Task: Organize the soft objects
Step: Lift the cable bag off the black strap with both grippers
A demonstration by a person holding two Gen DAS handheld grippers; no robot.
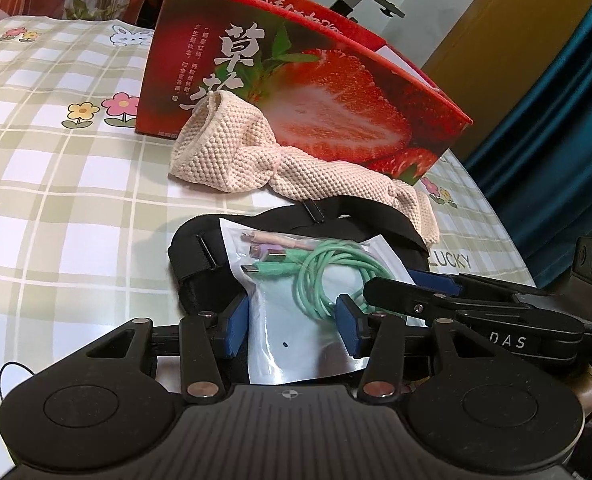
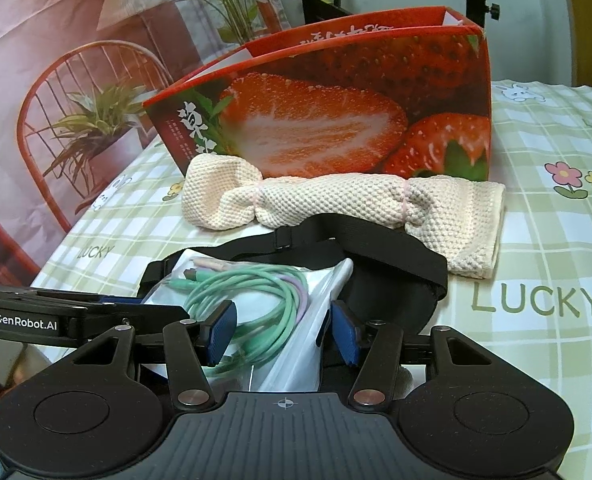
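The cable pouch lies on the black eye mask near the table's front edge, its long axis running away toward the strawberry box. Both the left gripper and the right gripper straddle its near end, jaws partly open, apparently gripping nothing yet. The knitted cloth lies crosswise just beyond, against the box.

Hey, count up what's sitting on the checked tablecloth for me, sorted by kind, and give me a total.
Strawberry gift box: 1
Cream knitted cloth: 1
Black strap pouch: 1
Clear bag of cables: 1
Total: 4
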